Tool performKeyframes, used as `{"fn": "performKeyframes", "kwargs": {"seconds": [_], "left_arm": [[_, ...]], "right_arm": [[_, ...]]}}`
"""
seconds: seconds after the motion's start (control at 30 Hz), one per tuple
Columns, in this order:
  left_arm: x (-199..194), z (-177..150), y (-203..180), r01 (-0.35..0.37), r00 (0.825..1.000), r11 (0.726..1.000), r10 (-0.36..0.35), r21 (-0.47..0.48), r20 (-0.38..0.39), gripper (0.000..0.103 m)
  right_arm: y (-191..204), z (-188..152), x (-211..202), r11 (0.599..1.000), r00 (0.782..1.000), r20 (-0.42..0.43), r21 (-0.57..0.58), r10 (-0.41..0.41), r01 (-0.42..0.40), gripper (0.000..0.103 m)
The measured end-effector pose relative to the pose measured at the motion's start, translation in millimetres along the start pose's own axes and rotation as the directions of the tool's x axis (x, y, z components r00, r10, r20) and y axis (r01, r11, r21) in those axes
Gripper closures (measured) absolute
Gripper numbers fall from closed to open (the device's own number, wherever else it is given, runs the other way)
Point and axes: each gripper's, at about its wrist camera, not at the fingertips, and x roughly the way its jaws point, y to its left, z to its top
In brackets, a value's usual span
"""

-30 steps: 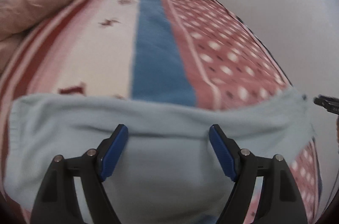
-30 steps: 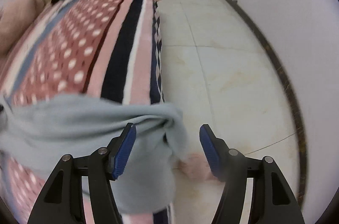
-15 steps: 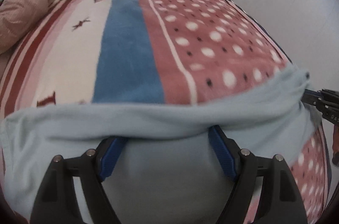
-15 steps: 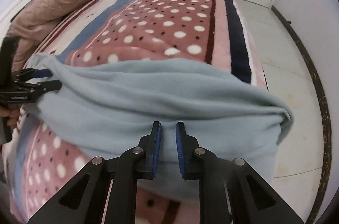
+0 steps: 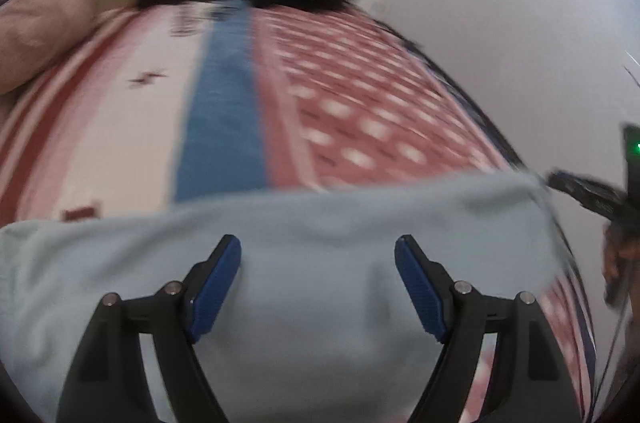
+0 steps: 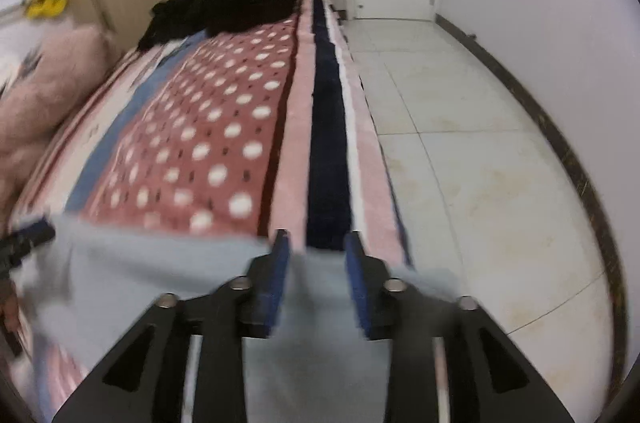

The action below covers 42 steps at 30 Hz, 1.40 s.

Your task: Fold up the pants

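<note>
My left gripper [image 5: 318,275] hangs over the pale blue pants [image 5: 312,223], jaws spread wide, the blue pads [image 5: 216,279] apart with nothing pinched between them. The pants fill the lower half of the left wrist view, their long axis running side to side across the frame, the far edge a near-straight line from lower left to the right margin. They lie crosswise on the striped and dotted blanket [image 5: 360,111], whose bands run away toward the top of the frame. At the right edge of that view my right gripper [image 5: 588,191] meets the end of the fabric. In the right wrist view the right gripper [image 6: 316,263] is opening, blue cloth between its pads [image 6: 276,275]; blur keeps me from telling whether they touch it. There the pants [image 6: 152,271] stretch from bottom centre to the left edge, where the left gripper [image 6: 24,243] shows. A black garment [image 6: 228,3] is heaped at the bed's far end, a pink pillow [image 6: 48,83] at left, tiled floor [image 6: 460,143] at right.
</note>
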Motion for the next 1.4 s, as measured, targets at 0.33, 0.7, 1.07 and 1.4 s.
{"fn": "performKeyframes", "kwargs": {"seconds": [0.33, 0.7, 1.07, 1.4], "left_arm": [[2, -47, -78, -0.026, 0.993, 0.944, 0.062, 0.329, -0.101, 0.026], [16, -36, -72, -0.026, 0.995, 0.972, 0.049, 0.233, -0.091, 0.027], [16, -36, -69, -0.021, 0.996, 0.98, 0.039, 0.199, -0.084, 0.026], [10, -40, -64, -0.022, 0.996, 0.98, 0.039, 0.198, -0.083, 0.026]], "right_arm": [[11, -96, -36, 0.96, 0.999, -0.034, -0.28, -0.041, 0.03, 0.048], [31, -92, -13, 0.915, 0.983, 0.099, -0.361, -0.152, 0.178, 0.041], [46, -73, -3, 0.892, 0.964, 0.189, -0.38, -0.184, 0.245, 0.1], [33, -82, -66, 0.91, 0.965, 0.233, -0.363, -0.122, 0.203, 0.103]]}}
